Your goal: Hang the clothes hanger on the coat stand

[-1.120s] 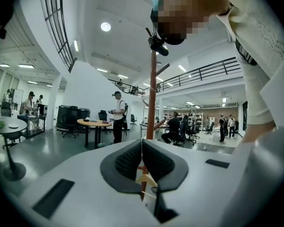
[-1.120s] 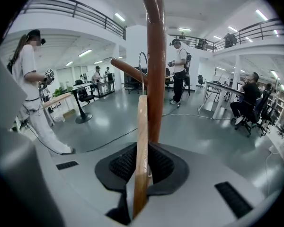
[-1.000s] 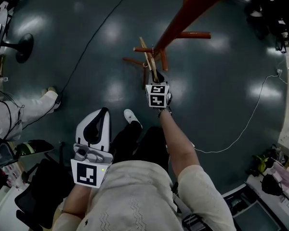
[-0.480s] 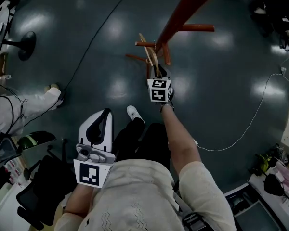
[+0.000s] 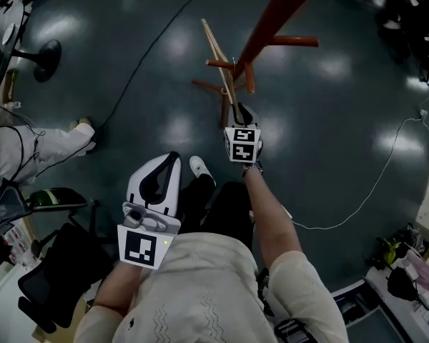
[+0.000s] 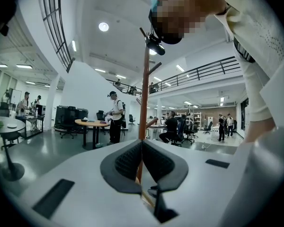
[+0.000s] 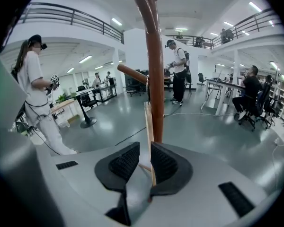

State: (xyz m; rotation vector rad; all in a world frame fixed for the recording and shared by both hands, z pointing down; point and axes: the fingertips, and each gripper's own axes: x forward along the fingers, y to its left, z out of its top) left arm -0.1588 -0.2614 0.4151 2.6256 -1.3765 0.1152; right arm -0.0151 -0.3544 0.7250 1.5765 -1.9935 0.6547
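Observation:
The red-brown coat stand (image 5: 272,20) slants down from the top of the head view, with short pegs near its pole. A pale wooden clothes hanger (image 5: 218,56) lies across those pegs, and my right gripper (image 5: 239,114) is shut on its near end. In the right gripper view the hanger (image 7: 148,122) runs edge-on between the pads against the right one. Its thin hook wire (image 7: 147,91) reaches up to a peg (image 7: 132,73) beside the pole (image 7: 154,79). My left gripper (image 5: 173,157) hangs low by my body, shut (image 6: 142,145) on nothing, and faces the stand (image 6: 144,93).
A black cable (image 5: 143,56) crosses the dark floor left of the stand, and a white cable (image 5: 372,184) curves at the right. Another person (image 5: 28,156) stands at the left, near a round table base (image 5: 46,52) and a black chair (image 5: 57,263). My shoe (image 5: 199,168) is below.
The hanger now reaches farther past the pegs toward the upper left. My right gripper has drawn back a little from the pegs with it. The left gripper has hardly moved.

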